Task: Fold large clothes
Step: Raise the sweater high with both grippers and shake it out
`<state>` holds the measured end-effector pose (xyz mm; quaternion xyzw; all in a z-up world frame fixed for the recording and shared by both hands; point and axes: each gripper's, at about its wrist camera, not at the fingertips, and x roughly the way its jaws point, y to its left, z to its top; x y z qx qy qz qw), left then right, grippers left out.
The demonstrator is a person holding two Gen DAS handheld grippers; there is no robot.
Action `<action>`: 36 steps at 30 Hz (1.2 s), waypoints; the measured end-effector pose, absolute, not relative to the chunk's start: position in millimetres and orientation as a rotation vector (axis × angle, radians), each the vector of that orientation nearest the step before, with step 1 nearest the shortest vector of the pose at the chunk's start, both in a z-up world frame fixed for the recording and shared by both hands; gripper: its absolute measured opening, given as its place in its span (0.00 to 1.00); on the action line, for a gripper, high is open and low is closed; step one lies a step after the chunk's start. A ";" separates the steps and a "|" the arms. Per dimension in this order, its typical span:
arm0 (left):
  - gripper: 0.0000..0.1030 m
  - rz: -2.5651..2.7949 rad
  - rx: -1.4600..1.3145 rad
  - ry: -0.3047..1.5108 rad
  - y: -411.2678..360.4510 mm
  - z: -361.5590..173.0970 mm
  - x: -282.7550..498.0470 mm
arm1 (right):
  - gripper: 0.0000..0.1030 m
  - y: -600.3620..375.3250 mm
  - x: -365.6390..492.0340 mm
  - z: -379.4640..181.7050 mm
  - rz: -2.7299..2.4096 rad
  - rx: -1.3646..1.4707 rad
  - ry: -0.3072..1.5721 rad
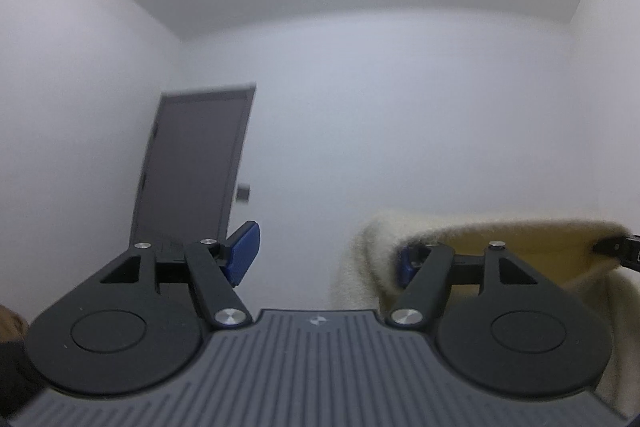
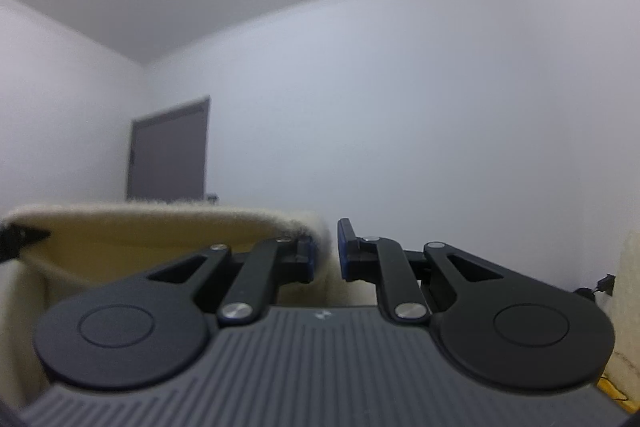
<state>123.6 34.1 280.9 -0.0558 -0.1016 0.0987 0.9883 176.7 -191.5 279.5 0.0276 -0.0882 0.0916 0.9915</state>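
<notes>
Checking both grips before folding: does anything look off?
Yes. The left gripper stands open, the cream garment only draped over one finger, not pinched; it could slip. The right gripper clamps its edge.

Both views sit low behind their own gripper's fingers and look forward and slightly upward at the white back wall [image 1: 400, 127] and ceiling, so no floor or table shows. The left wrist view stands left of the right one (each catches the other's tip at its edge). They share the dark door [image 1: 196, 163], the wall corner and the cream fleece garment [image 2: 160, 219] stretched close between them.
</notes>
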 end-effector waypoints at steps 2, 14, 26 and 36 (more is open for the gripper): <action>0.70 0.195 -0.117 -0.141 33.6 264.5 165.5 | 0.13 -190.1 214.2 261.8 0.174 0.055 -0.126; 0.70 0.180 -0.136 0.190 37.1 53.1 480.4 | 0.13 -172.1 490.4 83.7 0.084 0.037 0.196; 0.72 0.154 -0.157 0.497 59.8 -203.5 710.3 | 0.14 -146.4 684.9 -144.1 0.073 0.006 0.418; 0.76 0.138 -0.197 0.676 89.2 -256.5 788.4 | 0.14 -137.6 717.8 -198.0 0.048 0.017 0.559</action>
